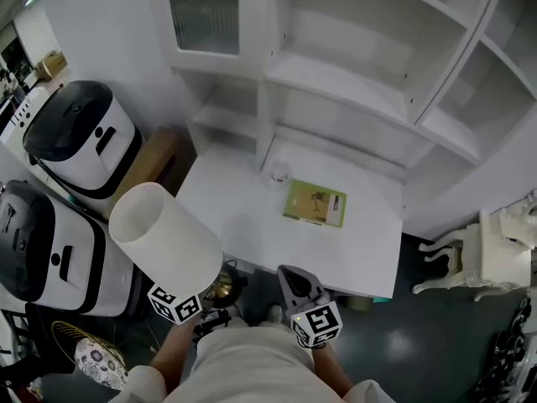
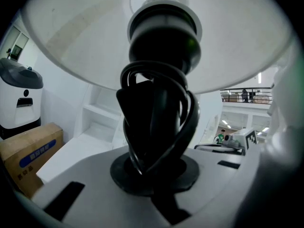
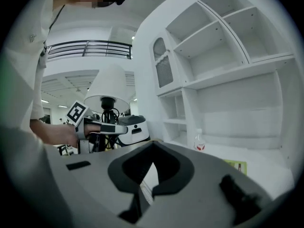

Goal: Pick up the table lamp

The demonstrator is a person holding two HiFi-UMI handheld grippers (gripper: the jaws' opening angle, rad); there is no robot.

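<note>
The table lamp has a white shade [image 1: 164, 238] and a brass base [image 1: 220, 288], and it hangs off the floor left of the white table [image 1: 252, 233]. My left gripper [image 1: 204, 307] is shut on its black stem [image 2: 156, 122], which has black cable wound round it. In the left gripper view, the left gripper [image 2: 156, 172] has the shade [image 2: 85, 37] filling the top of the frame. The right gripper view shows the lamp [image 3: 110, 87] and the left gripper [image 3: 107, 128] off to the left. My right gripper [image 1: 294, 277] points at the table's near edge, and the right gripper [image 3: 151, 175] stands shut and empty.
A green booklet [image 1: 315, 202] and a small bottle [image 1: 278, 175] lie on the table. A white shelf unit [image 1: 352, 82] stands behind it. Two white-and-black machines [image 1: 80, 137] [image 1: 42, 242] and a cardboard box [image 1: 159, 158] are at the left, a white ornate stool [image 1: 478, 259] at the right.
</note>
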